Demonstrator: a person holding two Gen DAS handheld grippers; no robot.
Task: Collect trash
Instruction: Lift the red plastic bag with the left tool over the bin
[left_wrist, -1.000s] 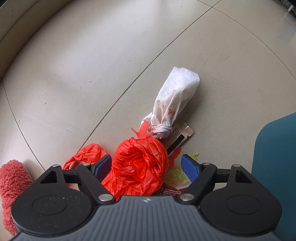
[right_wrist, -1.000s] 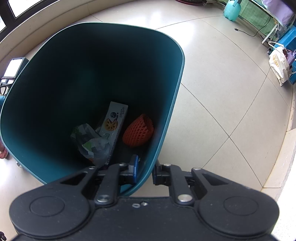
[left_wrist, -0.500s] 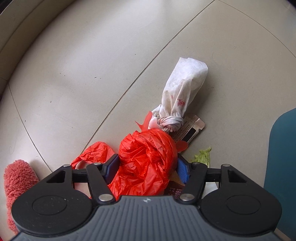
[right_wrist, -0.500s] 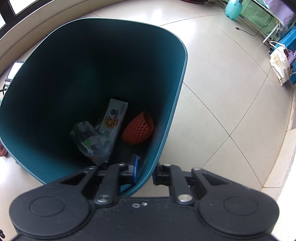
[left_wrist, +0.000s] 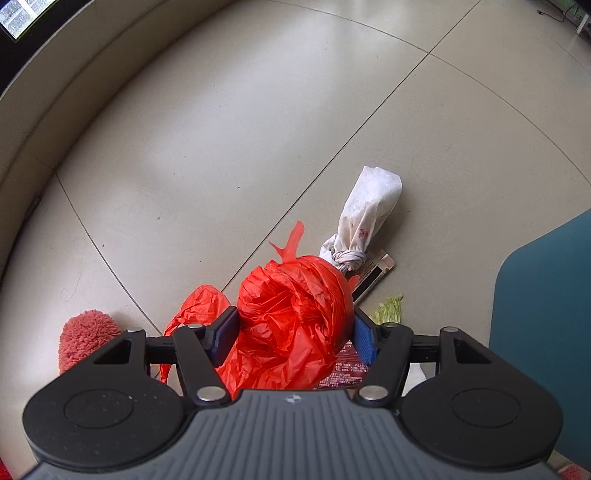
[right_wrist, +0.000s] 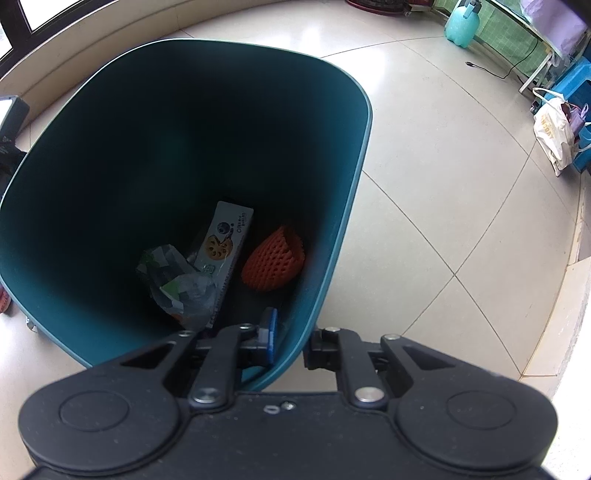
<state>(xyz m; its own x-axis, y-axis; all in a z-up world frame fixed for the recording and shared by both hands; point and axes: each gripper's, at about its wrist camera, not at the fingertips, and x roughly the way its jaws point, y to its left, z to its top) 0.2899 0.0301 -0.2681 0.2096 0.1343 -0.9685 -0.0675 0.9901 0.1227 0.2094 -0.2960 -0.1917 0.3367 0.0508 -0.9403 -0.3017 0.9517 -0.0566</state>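
In the left wrist view my left gripper (left_wrist: 294, 334) is shut on a crumpled red plastic bag (left_wrist: 291, 314), its blue pads pressing both sides, and the bag hangs lifted off the tiled floor. Beyond it on the floor lie a knotted white bag (left_wrist: 369, 210), a flat wrapper (left_wrist: 373, 275) and a bit of green leaf (left_wrist: 389, 308). In the right wrist view my right gripper (right_wrist: 291, 341) is shut on the near wall of the teal bin (right_wrist: 343, 206), one finger inside and one outside. The bin holds a printed box (right_wrist: 225, 243), an orange foam net (right_wrist: 273, 260) and a crinkled clear wrapper (right_wrist: 177, 284).
A second red bag (left_wrist: 201, 306) and a fuzzy red slipper (left_wrist: 86, 334) lie left of the held bag. The bin's side (left_wrist: 546, 332) rises at the right of the left wrist view. A raised beige ledge (left_wrist: 74, 81) curves along the far left. A white shopping bag (right_wrist: 554, 129) and teal jug (right_wrist: 461, 22) stand far right.
The left jaws closed onto the red bag, then rose with it, so the floor and trash below look farther away. The right gripper stayed put on the bin's wall.
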